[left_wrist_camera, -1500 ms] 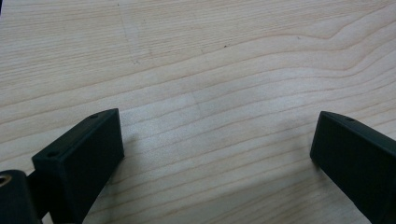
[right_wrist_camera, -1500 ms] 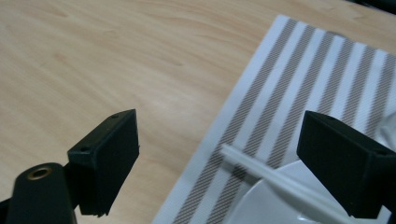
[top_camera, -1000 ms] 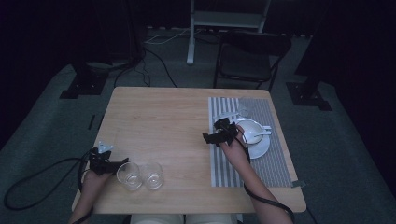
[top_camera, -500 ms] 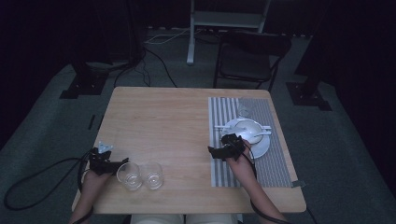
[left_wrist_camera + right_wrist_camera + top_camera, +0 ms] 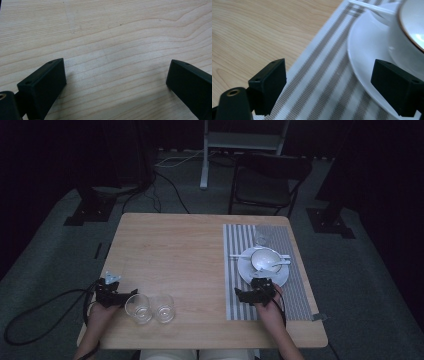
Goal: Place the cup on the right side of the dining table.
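Note:
My left gripper (image 5: 131, 296) rests on the wooden table (image 5: 170, 250) at the front left, right beside two clear glasses (image 5: 138, 308) (image 5: 163, 307). In the left gripper view its jaws stand wide apart over bare wood, left gripper (image 5: 116, 85) open and empty. My right gripper (image 5: 240, 295) lies on the striped placemat (image 5: 240, 285), just in front of a white plate (image 5: 250, 272) that holds a white bowl (image 5: 264, 258) and a spoon (image 5: 281, 263). In the right gripper view, right gripper (image 5: 329, 85) is open over the placemat (image 5: 324, 82), its right jaw at the plate (image 5: 367, 52) rim.
A small clear glass (image 5: 261, 238) stands on the placemat behind the plate. A white stick-like utensil (image 5: 239, 255) lies beside the bowl. A black chair (image 5: 267, 180) stands behind the table. Cables trail from the left gripper over the floor (image 5: 30, 315).
My right gripper has drawn back from over the plate toward the table's front edge and now rests on the placemat. The left gripper has not moved.

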The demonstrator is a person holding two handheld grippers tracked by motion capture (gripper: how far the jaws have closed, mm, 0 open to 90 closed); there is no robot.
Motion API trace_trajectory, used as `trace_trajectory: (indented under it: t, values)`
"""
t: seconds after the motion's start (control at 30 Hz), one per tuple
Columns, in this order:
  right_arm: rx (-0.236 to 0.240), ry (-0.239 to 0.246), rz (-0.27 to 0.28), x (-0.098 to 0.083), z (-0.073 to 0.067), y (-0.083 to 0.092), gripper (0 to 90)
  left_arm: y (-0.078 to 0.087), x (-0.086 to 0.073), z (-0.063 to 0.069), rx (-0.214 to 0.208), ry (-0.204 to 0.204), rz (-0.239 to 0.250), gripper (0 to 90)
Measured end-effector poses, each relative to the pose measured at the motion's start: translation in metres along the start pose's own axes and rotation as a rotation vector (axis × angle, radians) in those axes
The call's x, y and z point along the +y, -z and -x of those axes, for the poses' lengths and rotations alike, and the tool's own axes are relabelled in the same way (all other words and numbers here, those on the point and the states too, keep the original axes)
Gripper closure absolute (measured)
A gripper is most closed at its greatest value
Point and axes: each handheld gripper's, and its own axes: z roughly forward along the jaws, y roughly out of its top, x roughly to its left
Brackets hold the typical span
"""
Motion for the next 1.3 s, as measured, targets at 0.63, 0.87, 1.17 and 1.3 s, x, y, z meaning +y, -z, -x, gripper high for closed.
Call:
trace_trajectory:
  t: [0.63,0.87,1.17,1.3]
  values:
    - [-0.105,-0.148,0.025,-0.052,0.042,0.036,12.6,0.0,0.0,0.0,0.001,0.001,0.0,3.1]
    - [-0.152,-0.181,0.033,-0.065,0.054,0.046,12.6,0.0,0.0,0.0,0.002,0.001,0.0,3.1]
    - [-0.229,-0.241,0.045,-0.087,0.079,0.056,12.6,0.0,0.0,0.0,0.003,0.001,-0.001,3.1]
    - [-0.269,-0.259,0.05,-0.094,0.09,0.061,12.6,0.0,0.0,0.0,0.003,0.002,-0.001,3.1]
